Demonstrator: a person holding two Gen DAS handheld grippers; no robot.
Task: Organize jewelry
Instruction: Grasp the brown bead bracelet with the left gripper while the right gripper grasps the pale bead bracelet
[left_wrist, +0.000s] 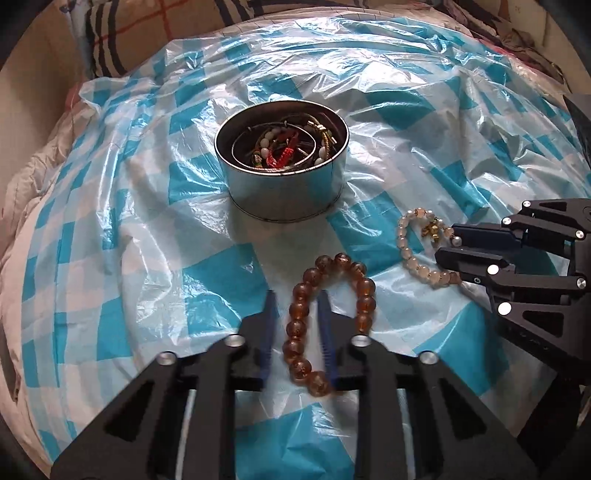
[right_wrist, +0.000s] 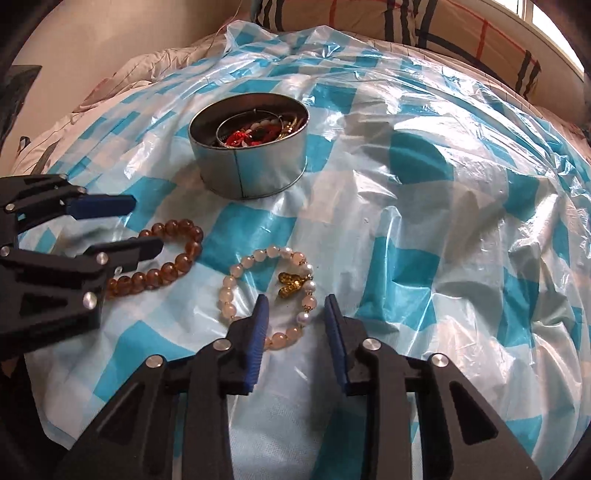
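You had two loose pieces on the blue-and-white checked plastic sheet (left_wrist: 129, 229), both on the near side of the round metal tin (left_wrist: 282, 177) that already held a tangle of bangles and beaded bracelets. The amber bead bracelet (left_wrist: 328, 321) lay nearest your left gripper (left_wrist: 297, 325); the pale bead bracelet (right_wrist: 269, 295), with its small gold charm (right_wrist: 291, 286), lay to the right of it, in front of your right gripper (right_wrist: 295, 321).

Both bracelets looked light and floppy — strung beads that would sag and swing rather than hold a ring shape. The round, glossy beads would likely roll out of a shallow pinch, and the crinkled sheet over soft bedding gave little to press against. I judged the best hold to be across a single strand, the pads closing on one or two beads, not over the whole loop. On the pale one, you would do well to avoid the charm, which could snag.

Your left fingers (left_wrist: 269, 325) stood parted, with the left run of amber beads between them and no contact I could confirm. Your right fingers (right_wrist: 260, 317) were also parted, straddling the near arc of the pale bracelet — the left pad sat just beside the beads, and I could not tell whether it touched. Neither gripper held anything.
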